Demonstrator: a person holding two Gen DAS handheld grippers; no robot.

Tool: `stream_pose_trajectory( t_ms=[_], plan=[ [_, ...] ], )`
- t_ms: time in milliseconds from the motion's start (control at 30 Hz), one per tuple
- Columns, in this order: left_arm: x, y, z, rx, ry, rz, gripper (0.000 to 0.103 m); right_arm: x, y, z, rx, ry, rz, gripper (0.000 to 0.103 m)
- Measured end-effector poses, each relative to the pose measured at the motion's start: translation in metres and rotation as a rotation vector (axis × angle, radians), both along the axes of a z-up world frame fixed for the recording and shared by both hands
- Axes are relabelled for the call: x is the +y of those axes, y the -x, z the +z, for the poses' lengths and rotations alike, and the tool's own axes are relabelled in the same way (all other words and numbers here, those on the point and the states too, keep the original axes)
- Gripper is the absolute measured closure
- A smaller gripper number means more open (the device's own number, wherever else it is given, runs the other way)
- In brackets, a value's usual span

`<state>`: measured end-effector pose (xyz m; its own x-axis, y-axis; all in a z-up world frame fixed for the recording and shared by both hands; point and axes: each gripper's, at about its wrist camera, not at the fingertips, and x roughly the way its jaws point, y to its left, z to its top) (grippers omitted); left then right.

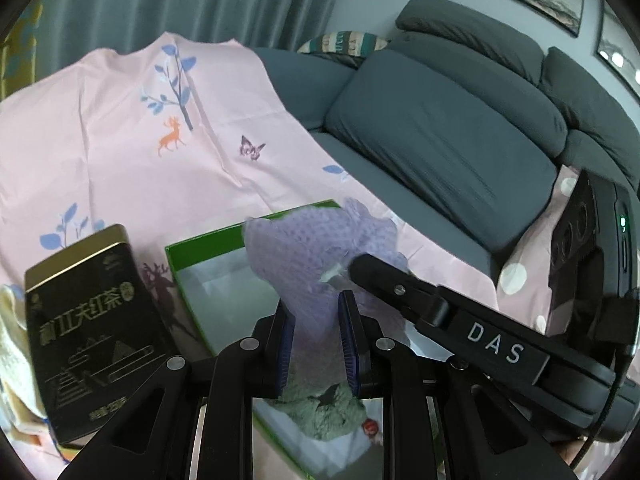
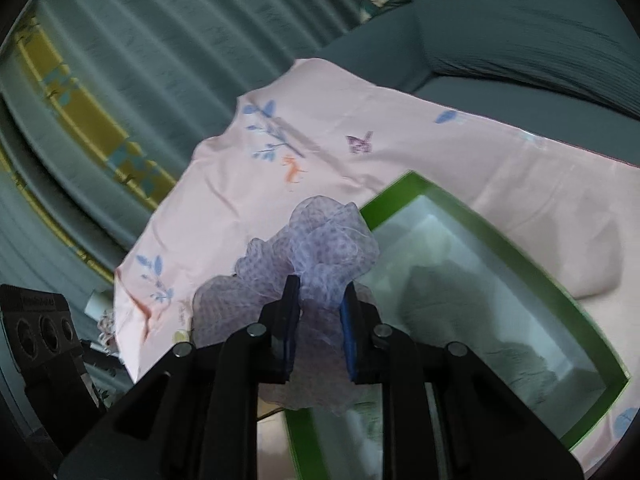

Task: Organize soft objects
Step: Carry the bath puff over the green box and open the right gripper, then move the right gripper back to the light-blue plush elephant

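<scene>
A purple mesh bath puff [image 1: 320, 248] hangs over the green-rimmed box [image 1: 208, 240]. My right gripper [image 2: 320, 292] is shut on the puff [image 2: 316, 248] and holds it above the box's left rim [image 2: 404, 188]. The right gripper also shows in the left wrist view [image 1: 356, 268], coming in from the right. My left gripper [image 1: 316, 300] has the puff's lower part between its blue pads; the jaws stand a little apart around it. A grey-green plush [image 1: 324, 412] lies in the box below the left gripper.
A black tea tin [image 1: 92, 328] stands left of the box on the pink printed sheet [image 1: 140, 152]. A cream cloth [image 1: 12, 344] lies at the far left. A grey sofa [image 1: 460, 120] is behind, curtains [image 2: 140, 60] beyond.
</scene>
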<state>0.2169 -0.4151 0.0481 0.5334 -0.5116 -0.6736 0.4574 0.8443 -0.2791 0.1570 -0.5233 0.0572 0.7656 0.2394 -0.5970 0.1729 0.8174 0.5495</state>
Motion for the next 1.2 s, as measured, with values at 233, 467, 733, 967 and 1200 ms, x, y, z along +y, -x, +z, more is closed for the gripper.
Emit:
stream_pose_trajectory(
  t_ms=[233, 467, 733, 967, 1200],
  plan=[
    [-0.011, -0.008, -0.012, 0.019, -0.046, 0.022, 0.081, -0.016, -0.002, -0.013, 0.057, 0.005, -0.047, 0.084],
    [-0.013, -0.012, -0.018, 0.021, -0.083, 0.051, 0.081, -0.022, -0.005, -0.021, 0.11, 0.04, -0.082, 0.081],
    [-0.011, -0.014, -0.02, 0.023, -0.099, 0.07, 0.081, -0.027, -0.005, -0.025, 0.131, 0.033, -0.089, 0.068],
    [-0.007, -0.007, -0.014, 0.026, -0.105, 0.056, 0.053, -0.027, 0.001, -0.016, 0.093, 0.042, -0.1, 0.038],
    [0.012, 0.008, 0.005, 0.018, -0.072, 0.058, 0.035, -0.029, 0.023, 0.0, 0.016, 0.041, -0.113, 0.026]
  ],
)
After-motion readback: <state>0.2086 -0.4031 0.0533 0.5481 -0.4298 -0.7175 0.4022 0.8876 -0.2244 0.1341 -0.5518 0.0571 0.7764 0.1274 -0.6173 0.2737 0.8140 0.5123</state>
